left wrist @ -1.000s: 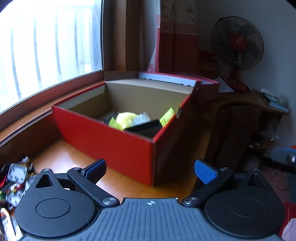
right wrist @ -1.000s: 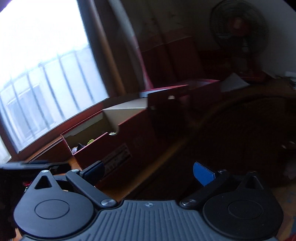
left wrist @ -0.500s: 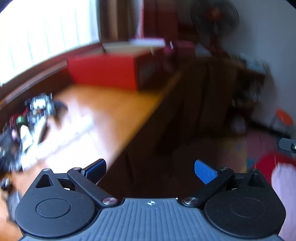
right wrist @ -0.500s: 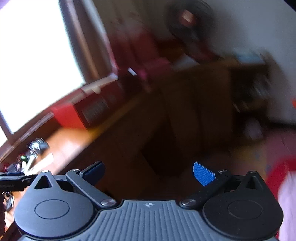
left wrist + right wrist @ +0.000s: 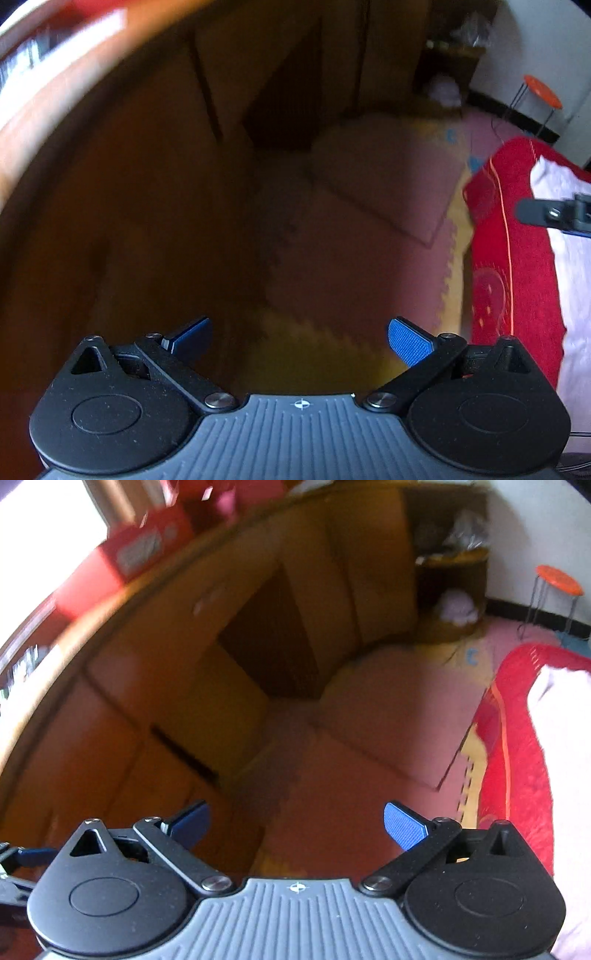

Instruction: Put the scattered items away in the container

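pink and yellow floor mat (image 5: 369, 229) and wooden cupboard fronts (image 5: 258, 602) fill both views. left hand-held gripper (image 5: 299, 334) and right hand-held gripper (image 5: 297, 818) hang below worktop (image 5: 122, 590) level, jaws wide apart, nothing between them. red box (image 5: 122, 565), blurred, sits up on the worktop at upper left; contents not visible. to carry on well: lift both, re-aim at the worktop, settle before any grasp.

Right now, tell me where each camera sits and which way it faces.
Left wrist: on the left tool, open, facing down at the floor mat and desk front; the other tool shows at right.
Right wrist: on the right tool, open, facing the same way.
Shared: stool, red rug.
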A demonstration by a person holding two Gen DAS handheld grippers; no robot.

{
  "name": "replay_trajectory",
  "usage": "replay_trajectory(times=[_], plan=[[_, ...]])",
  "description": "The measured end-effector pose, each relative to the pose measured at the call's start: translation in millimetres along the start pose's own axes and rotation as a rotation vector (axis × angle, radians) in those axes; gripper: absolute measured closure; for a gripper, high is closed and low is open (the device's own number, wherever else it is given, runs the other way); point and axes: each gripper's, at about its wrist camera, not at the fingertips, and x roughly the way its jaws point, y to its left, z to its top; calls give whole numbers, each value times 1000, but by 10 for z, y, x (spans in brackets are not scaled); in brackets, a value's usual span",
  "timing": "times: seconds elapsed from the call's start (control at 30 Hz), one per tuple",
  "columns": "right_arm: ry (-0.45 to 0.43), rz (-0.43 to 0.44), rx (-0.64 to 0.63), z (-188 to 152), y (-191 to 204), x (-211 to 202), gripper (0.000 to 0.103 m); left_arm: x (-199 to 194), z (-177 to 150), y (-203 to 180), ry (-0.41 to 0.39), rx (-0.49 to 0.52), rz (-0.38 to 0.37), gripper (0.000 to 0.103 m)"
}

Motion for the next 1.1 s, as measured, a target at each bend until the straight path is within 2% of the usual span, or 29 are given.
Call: replay_trajectory(times=[0.2, 0.33, 0.5, 0.6, 0.7, 0.87, 1.0, 1.1], plan=[[173, 55, -232, -562, 537, 1245, 4, 940, -718, 315, 133, -121, -31, 0], [265, 119, -336, -1066, 667, 2108, 5, 1574, -1201, 492, 209, -204, -47, 0], [342, 203, -456, -1684, 755, 3161, 10, 2272, -1621, 543, 200, -262, -9, 0], [369, 250, -566, -2031, 935, 3795, 13, 2642, -1796, 455, 186, -299, 11, 0], [367, 284, -649, -2356, 1077, 4335, 15, 3013, -1937, 428, 170, -340, 31, 0], [318, 347, -701, -2790, 1207, 5176, 15, 3473, -2074, 539, 187, -422, 52, 0], [276, 350, -741, -3022, 1239, 5552, 20, 3720, -2124, 704, 220, -507, 57, 1], [245, 348, -772, -3190, 1262, 5807, 25, 3762, -2123, 804, 204, -551, 60, 1]])
